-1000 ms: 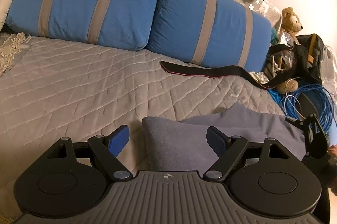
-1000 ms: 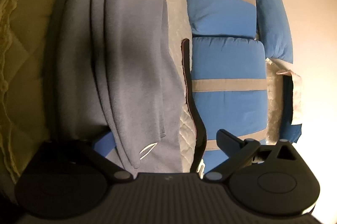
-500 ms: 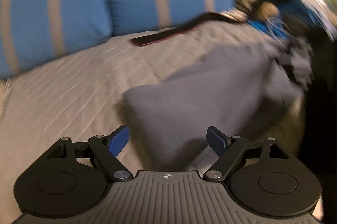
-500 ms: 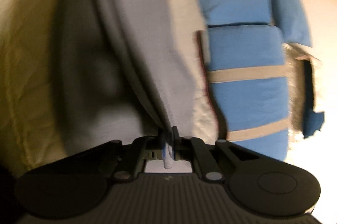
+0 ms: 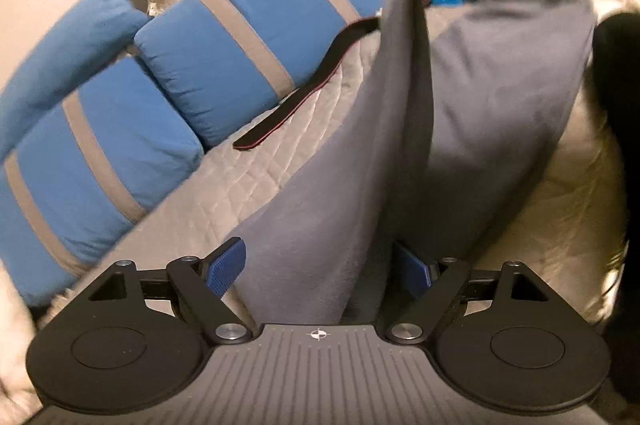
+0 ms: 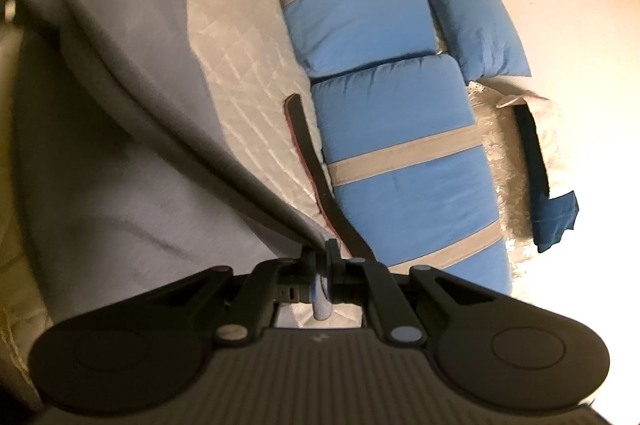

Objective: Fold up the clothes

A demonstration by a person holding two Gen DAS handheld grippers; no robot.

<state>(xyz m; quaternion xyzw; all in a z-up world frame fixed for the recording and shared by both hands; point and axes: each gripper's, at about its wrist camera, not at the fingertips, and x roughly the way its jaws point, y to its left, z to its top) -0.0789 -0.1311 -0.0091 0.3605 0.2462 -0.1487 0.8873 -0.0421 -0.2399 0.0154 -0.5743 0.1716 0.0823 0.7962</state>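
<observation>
Now the right gripper point(image 6: 320, 265) is clamped tight on one edge of the grey garment point(image 5: 500, 73), pulling it up off the quilted bed point(image 5: 280, 153). The left gripper point(image 5: 320, 265) has its blue pads point(image 5: 224, 265) wide apart with the near corner of the cloth between them, not pinched yet. To do this well, close on that corner, then lift both sides evenly, clear of the black strap point(image 5: 304, 85) by the blue pillows point(image 5: 256, 37).
</observation>
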